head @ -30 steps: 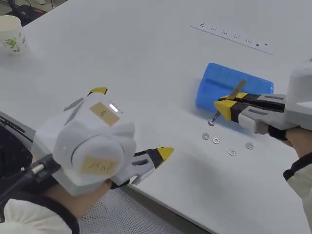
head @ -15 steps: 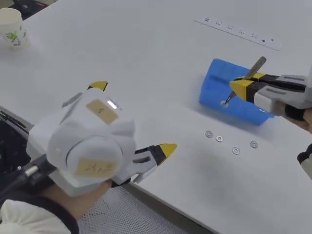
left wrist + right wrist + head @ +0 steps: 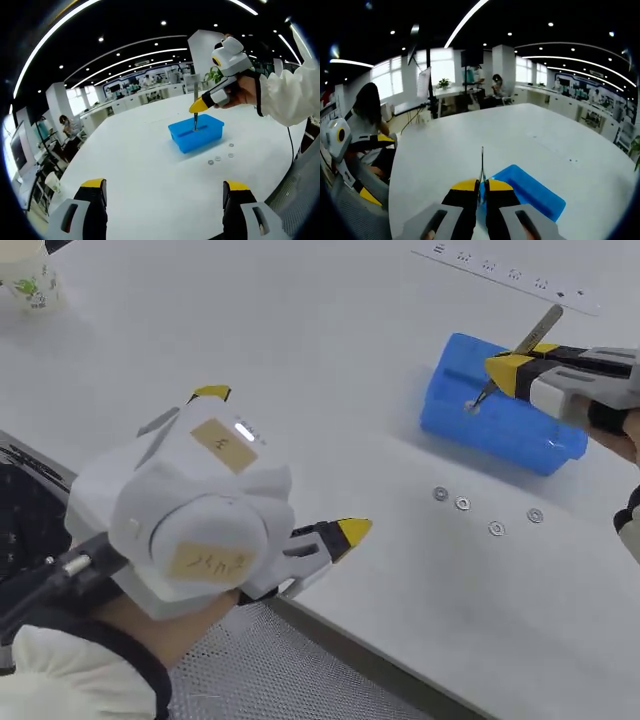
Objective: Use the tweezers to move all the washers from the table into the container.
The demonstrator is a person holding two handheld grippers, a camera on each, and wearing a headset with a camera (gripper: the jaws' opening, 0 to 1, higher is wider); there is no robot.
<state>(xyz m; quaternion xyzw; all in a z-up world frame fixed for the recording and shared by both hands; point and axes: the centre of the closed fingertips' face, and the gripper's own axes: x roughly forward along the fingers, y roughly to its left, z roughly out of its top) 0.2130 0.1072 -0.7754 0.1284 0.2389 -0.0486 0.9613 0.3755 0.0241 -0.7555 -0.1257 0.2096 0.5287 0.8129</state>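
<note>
Jaws of the right gripper [image 3: 505, 370] clamp the tweezers [image 3: 545, 325], tips down over the blue container [image 3: 500, 435] at far right, likely delivering one. Four washers [image 3: 462, 504] lie on the bench [image 3: 300, 330] nearby, not yet moved. Left gripper [image 3: 282, 462] jaws gape wide, empty.

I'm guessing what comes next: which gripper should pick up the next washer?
Right, probably. The right gripper is shut on the tweezers, their tip over the blue container, and the four washers lie just beside it. The left gripper is open, empty and farther off.

White table [image 3: 300, 360]: container [image 3: 510, 432], washers [image 3: 462, 504], cup [image 3: 28, 285]
</note>
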